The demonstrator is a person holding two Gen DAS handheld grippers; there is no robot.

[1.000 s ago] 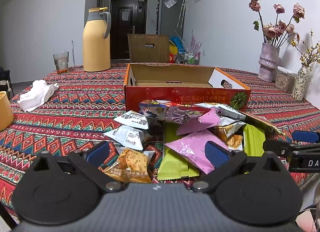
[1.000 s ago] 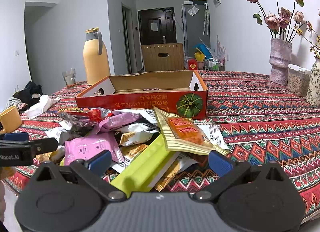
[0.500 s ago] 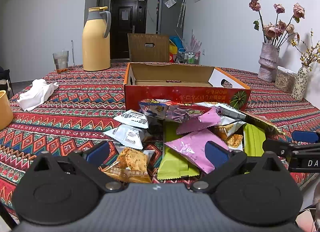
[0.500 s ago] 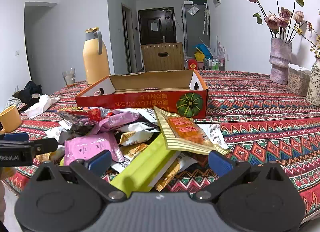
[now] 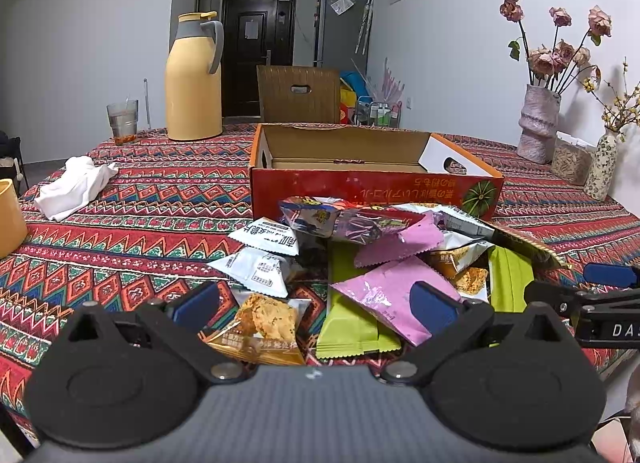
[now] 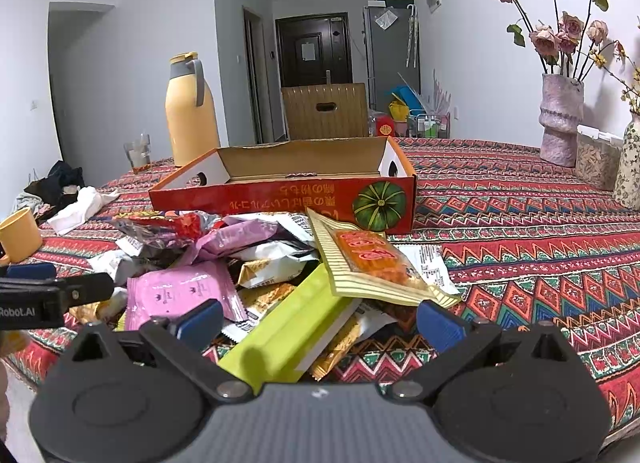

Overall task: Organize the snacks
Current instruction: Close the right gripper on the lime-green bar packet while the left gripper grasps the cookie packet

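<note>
A pile of snack packets [image 5: 384, 263] lies on the patterned tablecloth in front of an open, empty red cardboard box [image 5: 372, 191]. The box also shows in the right wrist view [image 6: 280, 199], with the pile [image 6: 256, 275] before it. My left gripper [image 5: 316, 303] is open and empty, low over the near left of the pile, above a brown biscuit packet [image 5: 260, 323] and a pink packet [image 5: 384, 295]. My right gripper [image 6: 316, 321] is open and empty over a green packet [image 6: 288, 335] and a striped orange packet [image 6: 368, 263].
A yellow thermos [image 5: 194, 79] and a glass [image 5: 122, 121] stand at the back left. A white cloth [image 5: 74, 185] and a yellow cup [image 5: 10, 215] lie to the left. Vases with flowers [image 5: 538, 123] and a jar [image 5: 572, 159] stand at the right. A chair [image 5: 298, 95] stands behind the table.
</note>
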